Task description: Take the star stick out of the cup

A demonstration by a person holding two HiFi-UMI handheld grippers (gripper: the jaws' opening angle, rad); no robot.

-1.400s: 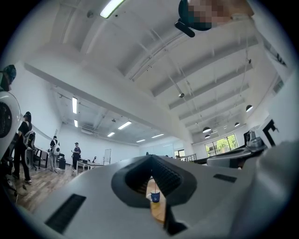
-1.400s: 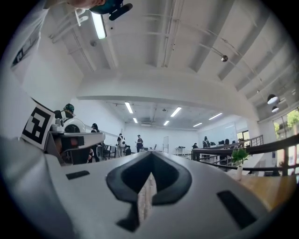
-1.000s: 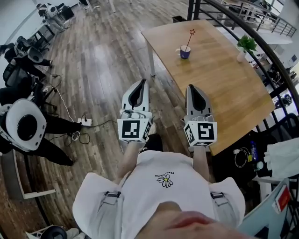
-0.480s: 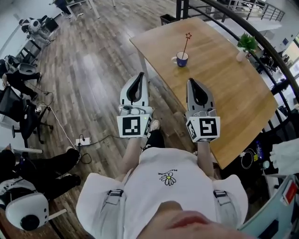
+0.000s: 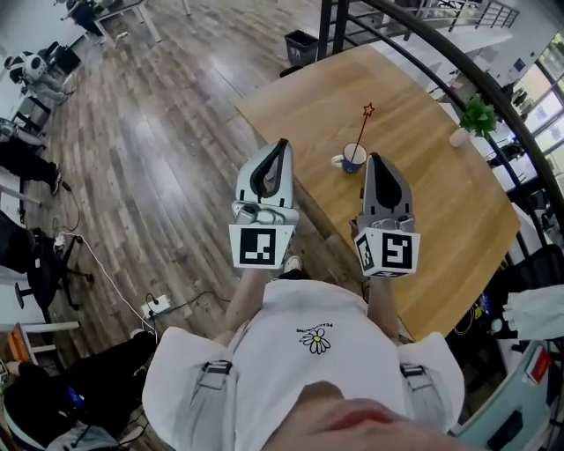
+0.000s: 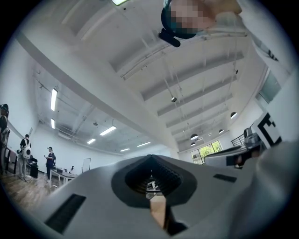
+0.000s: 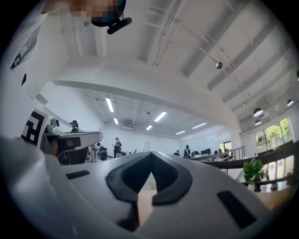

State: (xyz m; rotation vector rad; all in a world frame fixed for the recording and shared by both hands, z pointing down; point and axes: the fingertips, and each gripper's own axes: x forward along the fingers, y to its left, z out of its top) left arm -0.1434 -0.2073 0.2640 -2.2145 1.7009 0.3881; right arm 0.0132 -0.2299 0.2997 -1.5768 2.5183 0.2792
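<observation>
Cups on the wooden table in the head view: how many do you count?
1. The blue cup stands on the table just ahead of the right gripper, holding the star stick. The right gripper may hide some tabletop.

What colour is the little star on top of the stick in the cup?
Red; the star shows best in the head view, above the blue cup.

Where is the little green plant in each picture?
Head view: the potted plant is at the upper right, on the wooden table's far edge.
Left gripper view: not in it.
Right gripper view: the plant is at the lower right, past the shut jaws.
Shared landmark: the black railing, behind the plant in the right gripper view.
</observation>
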